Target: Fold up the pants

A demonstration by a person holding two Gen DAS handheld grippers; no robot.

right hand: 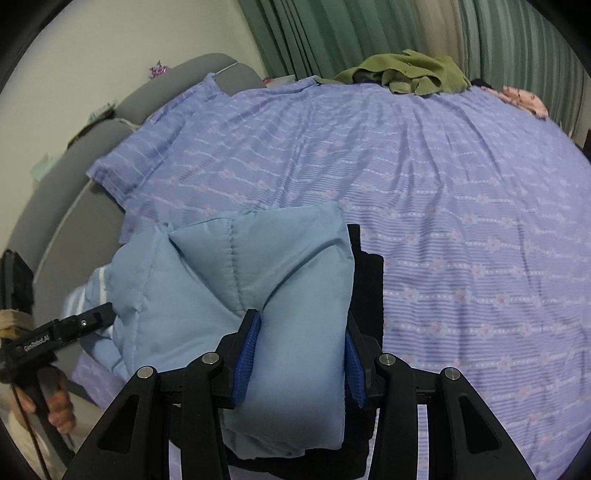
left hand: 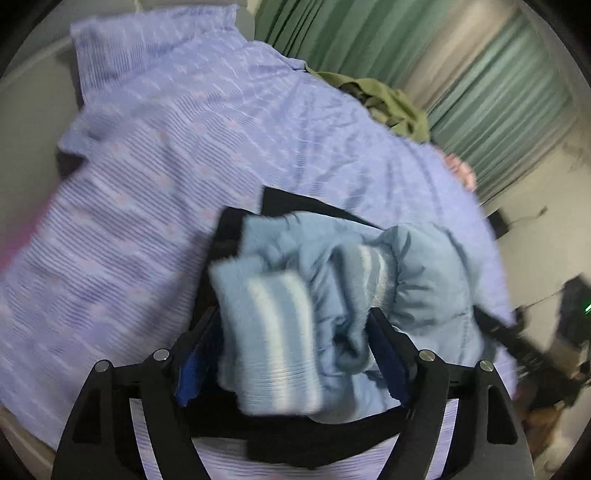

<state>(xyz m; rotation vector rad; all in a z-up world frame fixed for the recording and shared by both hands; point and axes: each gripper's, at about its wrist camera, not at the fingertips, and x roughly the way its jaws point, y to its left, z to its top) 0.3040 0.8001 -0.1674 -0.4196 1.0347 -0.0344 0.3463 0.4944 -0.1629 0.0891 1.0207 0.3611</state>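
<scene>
The pants [right hand: 229, 288] are light blue and padded, with striped knit cuffs [left hand: 273, 347], bunched into a thick bundle above the purple bedspread. Black fabric [right hand: 365, 295] lies under or behind them. My left gripper [left hand: 295, 332] is shut on the cuff end of the pants. It also shows at the left in the right wrist view [right hand: 99, 314]. My right gripper [right hand: 301, 332] is shut on the smooth folded part of the pants. The left wrist view is blurred by motion.
The bed [right hand: 461, 221] with a purple patterned cover fills both views. An olive garment [right hand: 406, 72] and a pink cloth [right hand: 524, 98] lie at its far edge. Green curtains [right hand: 369, 33] hang behind. A grey headboard [right hand: 74, 158] stands at the left.
</scene>
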